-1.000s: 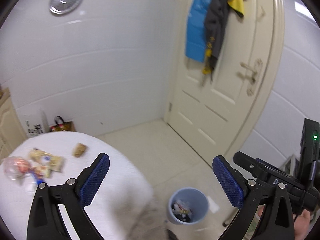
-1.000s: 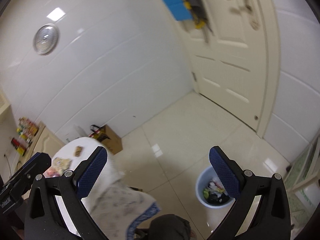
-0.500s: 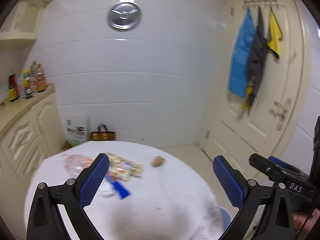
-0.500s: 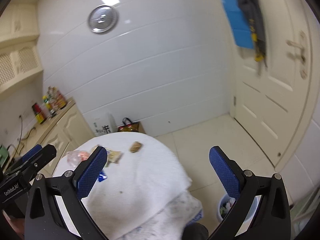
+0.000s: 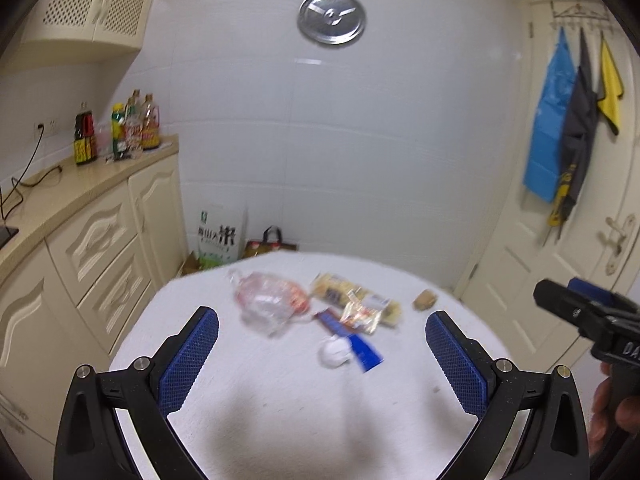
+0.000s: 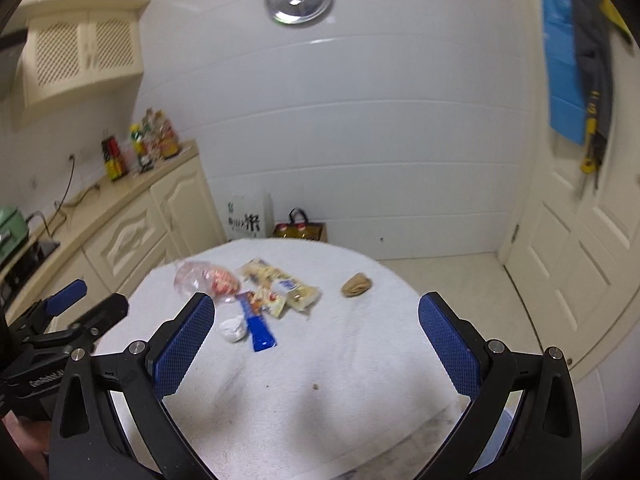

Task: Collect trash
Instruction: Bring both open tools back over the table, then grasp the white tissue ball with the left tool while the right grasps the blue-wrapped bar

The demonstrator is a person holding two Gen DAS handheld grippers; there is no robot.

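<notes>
Trash (image 5: pixel 320 312) scattered on table (image 5: pixel 280 408), hand-held grippers gaping, empty

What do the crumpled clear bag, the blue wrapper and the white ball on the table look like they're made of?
Clear bag: thin glossy plastic film, see-through, with red print. Blue wrapper: flat, probably plastic or foil laminate; blur hides its sheen. White ball: matte and crumpled, likely tissue or paper. They lie on the table, covered by a white, towel-like cloth.

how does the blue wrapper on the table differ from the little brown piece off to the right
The blue wrapper is flat, long and bright; the brown piece is small, lumpy and dull. The wrapper lies against the other litter, the brown piece alone. Both rest on the white table, ungrasped.
</notes>
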